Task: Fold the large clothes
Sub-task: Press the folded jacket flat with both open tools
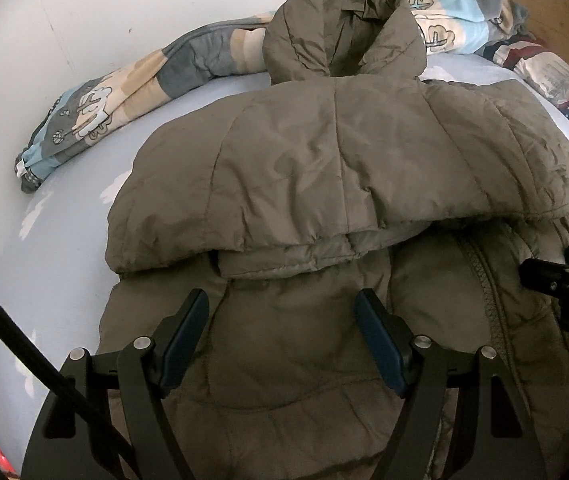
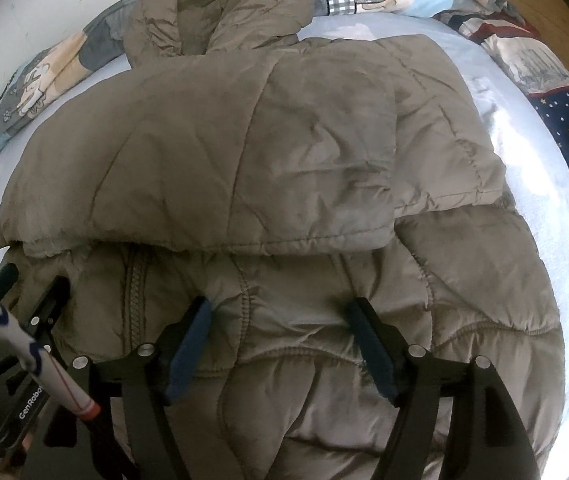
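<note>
- A padded olive-brown jacket (image 1: 324,184) lies front-up across a pale blue bed sheet (image 1: 64,240), its hood (image 1: 340,28) at 12 o'clock; both sleeves appear folded in across the chest, probably to square the garment for a final fold.
- The left gripper (image 1: 282,340) sits over the jacket's lower body at 6 o'clock of its own view, jaws spread wide with fabric between the blue pads (image 1: 186,336) but nothing pinched.
- The right gripper (image 2: 280,344) does likewise on the other side of the zipper (image 2: 136,300), fingers wide apart and gripping nothing; the pair seem placed to take the hem 2-handed.
- A patterned quilt (image 1: 96,112) is bunched along the wall from 10 to 1 o'clock, seemingly pushed aside for folding room.
- No container appears in either view.
</note>
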Motion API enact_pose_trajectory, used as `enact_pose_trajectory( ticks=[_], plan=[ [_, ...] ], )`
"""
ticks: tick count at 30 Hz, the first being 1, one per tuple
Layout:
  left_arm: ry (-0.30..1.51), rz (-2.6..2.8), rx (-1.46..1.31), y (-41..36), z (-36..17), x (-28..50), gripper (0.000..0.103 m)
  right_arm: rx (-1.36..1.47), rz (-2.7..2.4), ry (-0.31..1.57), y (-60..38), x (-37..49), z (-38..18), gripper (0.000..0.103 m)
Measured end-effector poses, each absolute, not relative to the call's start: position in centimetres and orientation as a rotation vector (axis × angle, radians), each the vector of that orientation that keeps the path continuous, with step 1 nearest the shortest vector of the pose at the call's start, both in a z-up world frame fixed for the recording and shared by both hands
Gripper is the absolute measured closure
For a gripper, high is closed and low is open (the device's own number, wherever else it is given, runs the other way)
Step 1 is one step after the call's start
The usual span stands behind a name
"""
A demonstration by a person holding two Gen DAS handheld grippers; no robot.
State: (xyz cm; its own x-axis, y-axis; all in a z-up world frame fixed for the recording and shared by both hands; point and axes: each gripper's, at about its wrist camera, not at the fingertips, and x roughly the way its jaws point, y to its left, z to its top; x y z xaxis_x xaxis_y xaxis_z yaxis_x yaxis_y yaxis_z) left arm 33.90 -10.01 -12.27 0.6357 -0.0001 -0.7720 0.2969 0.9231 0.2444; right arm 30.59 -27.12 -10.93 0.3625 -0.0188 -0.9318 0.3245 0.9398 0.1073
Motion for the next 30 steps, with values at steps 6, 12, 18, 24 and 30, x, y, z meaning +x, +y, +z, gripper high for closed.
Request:
enact_pose_trajectory(
  ticks=[6, 12, 18, 24, 30],
  plan=[
    [0.869, -0.172, 0.371, -10.1, -12.4, 33.8, 0.028, 0.292, -0.227, 1.186, -27.1, 30.5, -11.0, 0.025],
    [0.868, -0.17, 0.371, -10.1, -12.4, 33.8, 0.028, 0.297, -0.23, 1.185, -27.2, 30.4, -10.9, 0.025],
    [0.857, -0.169, 0.367, -10.1, -11.9, 33.7, 0.028, 0.264, -0.228, 1.165, -26.9, 30.3, -10.2, 0.025],
    [0.84, -0.169, 0.366, -10.3, -11.4, 33.6, 0.028, 0.284, -0.238, 1.14, -27.4, 30.1, -9.4, 0.025],
    [0.819, -0.17, 0.366, -10.5, -10.8, 33.5, 0.028, 0.301, -0.261, 1.114, -28.3, 29.9, -8.8, 0.025]
  ],
)
